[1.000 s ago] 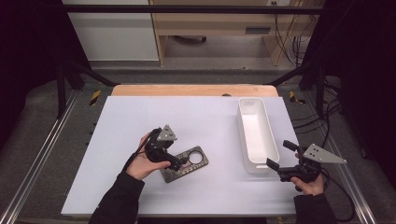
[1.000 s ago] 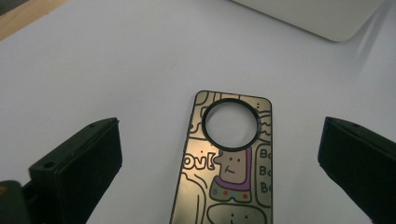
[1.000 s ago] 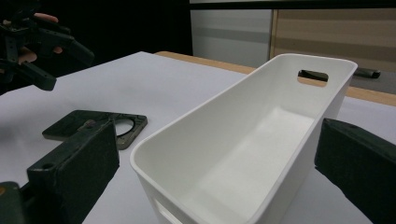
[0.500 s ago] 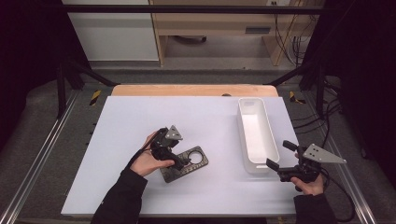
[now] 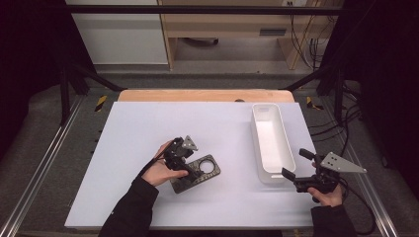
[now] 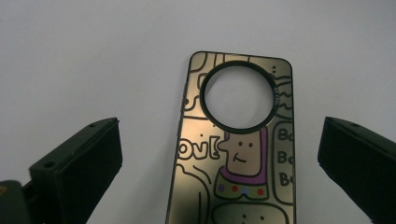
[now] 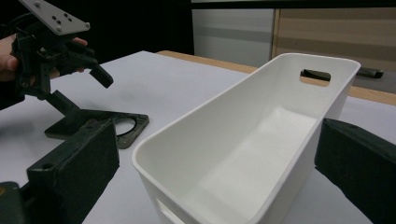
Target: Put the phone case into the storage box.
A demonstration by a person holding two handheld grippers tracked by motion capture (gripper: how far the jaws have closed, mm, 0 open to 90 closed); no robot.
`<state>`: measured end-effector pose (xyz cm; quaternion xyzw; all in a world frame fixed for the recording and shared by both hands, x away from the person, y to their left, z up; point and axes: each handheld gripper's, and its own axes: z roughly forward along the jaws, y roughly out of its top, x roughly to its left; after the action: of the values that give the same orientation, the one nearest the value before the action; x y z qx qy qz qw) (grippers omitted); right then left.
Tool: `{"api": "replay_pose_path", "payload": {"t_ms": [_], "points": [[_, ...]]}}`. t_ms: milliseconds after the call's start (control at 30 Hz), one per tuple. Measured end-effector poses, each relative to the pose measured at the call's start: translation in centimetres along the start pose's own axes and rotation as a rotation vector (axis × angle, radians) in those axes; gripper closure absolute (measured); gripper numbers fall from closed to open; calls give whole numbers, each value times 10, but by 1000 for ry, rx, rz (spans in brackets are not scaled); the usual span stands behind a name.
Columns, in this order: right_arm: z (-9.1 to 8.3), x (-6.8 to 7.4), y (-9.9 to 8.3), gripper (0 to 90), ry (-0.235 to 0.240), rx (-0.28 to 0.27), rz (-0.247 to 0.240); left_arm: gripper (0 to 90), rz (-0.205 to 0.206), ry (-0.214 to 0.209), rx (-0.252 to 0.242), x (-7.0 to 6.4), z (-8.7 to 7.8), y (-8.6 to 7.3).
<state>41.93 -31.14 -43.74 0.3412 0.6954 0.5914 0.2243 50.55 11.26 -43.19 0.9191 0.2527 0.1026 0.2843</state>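
Lowered left gripper [image 6: 219, 154] straddles cartoon-printed phone case [image 6: 236, 154].

We are seeing bare bench [image 5: 148, 123] lying open all around the phone case [image 5: 196, 174], so our left tool [image 5: 190, 170] is meeting nothing there. The white bin [image 5: 271, 143] is standing just ahead of our right tool [image 5: 296, 165], blocking that side.
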Motion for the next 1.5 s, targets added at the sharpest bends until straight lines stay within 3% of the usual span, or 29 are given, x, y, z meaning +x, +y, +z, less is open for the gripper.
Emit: {"api": "replay_pose_path", "payload": {"t_ms": [700,1500], "points": [[1,1,0,4,5,4,-3,0,-24,-36,61,-2,20,-7],[0,0,0,4,5,4,-2,21,3,-44,134,-3,36,-13]]}}
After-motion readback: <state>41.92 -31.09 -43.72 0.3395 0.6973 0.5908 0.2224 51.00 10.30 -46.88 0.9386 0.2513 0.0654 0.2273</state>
